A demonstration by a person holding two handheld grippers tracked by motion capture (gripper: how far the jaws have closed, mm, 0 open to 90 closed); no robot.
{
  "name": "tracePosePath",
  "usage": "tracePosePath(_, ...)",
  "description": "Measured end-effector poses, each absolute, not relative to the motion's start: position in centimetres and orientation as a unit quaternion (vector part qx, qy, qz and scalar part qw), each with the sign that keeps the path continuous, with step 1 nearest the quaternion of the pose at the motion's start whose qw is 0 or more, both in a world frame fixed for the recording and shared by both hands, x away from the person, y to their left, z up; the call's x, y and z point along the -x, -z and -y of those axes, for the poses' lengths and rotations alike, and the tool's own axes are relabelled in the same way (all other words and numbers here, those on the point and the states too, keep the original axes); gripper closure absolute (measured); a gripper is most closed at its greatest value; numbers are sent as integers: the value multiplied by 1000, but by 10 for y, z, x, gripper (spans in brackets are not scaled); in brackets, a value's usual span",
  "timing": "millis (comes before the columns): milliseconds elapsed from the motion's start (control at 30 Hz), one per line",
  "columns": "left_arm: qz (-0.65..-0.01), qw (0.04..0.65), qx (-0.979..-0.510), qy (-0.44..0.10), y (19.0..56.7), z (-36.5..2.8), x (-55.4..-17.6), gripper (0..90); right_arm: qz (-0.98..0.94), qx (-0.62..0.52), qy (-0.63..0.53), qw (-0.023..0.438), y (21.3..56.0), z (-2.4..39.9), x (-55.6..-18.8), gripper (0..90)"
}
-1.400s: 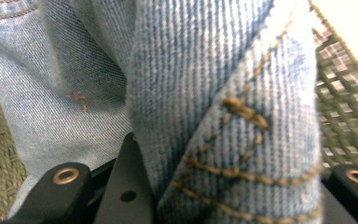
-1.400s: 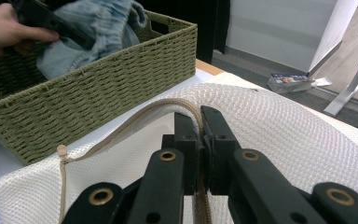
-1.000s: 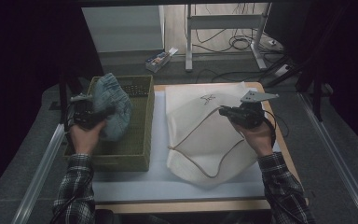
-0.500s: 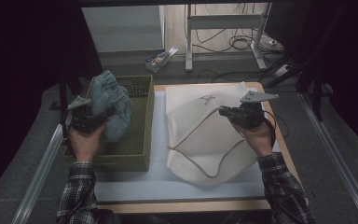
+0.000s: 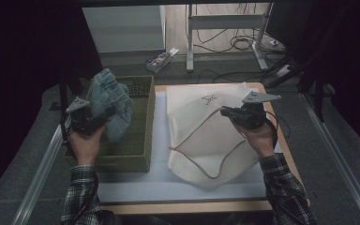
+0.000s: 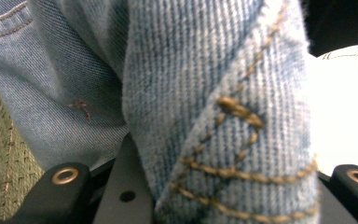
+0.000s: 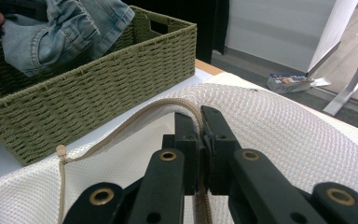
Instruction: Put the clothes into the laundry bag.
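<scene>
Faded blue denim jeans (image 5: pixel 108 105) with tan topstitching hang bunched above the olive woven-wicker rectangular basket (image 5: pixel 140 154), clamped in the left gripper (image 5: pixel 101 118), whose jaws press on a thick seamed fold. Beside the basket lies a white mesh laundry bag (image 5: pixel 201 140), waffle-textured, edged by a beige zipper band (image 7: pixel 135 119); the right gripper (image 5: pixel 226 112) has its jaws together on that raised band. Both hands grip from below, forearms in plaid sleeves. Dark scribbled lettering (image 5: pixel 209 99) on the bag is unreadable.
</scene>
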State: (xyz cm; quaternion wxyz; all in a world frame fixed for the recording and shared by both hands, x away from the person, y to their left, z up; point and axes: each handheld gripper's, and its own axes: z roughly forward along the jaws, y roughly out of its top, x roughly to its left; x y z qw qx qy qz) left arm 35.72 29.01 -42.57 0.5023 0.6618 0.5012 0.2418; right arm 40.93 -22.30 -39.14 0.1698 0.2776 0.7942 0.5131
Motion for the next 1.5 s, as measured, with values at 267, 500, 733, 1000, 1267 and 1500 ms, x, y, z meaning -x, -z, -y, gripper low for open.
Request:
tracePosePath(267,-494,513,-658,-243,426,-287,-352,723,-793,-278,-513,174,392,223,-409,846)
tracePosePath(500,-484,524,-655,-248,422,-284,-347,721,-793,-274,-514,180,393,223,-408,847)
tracePosePath(733,-479,533,-651,-251,420,-283,-341,720,-793,-272,-514,181,393,223,-408,846)
tracePosePath(1000,-471,542,-651,-248,415,-281,-336,719,-792,-274,-516,178,393,223,-408,847)
tracePosePath(1267,-457,556,-649,-247,405,-278,-328,718,-791,-276,-517,179,393,224,-408,847)
tracePosePath(1500,-446,563,-652,-244,400,-275,-324,717,-790,-275,-517,181,392,225,-408,847)
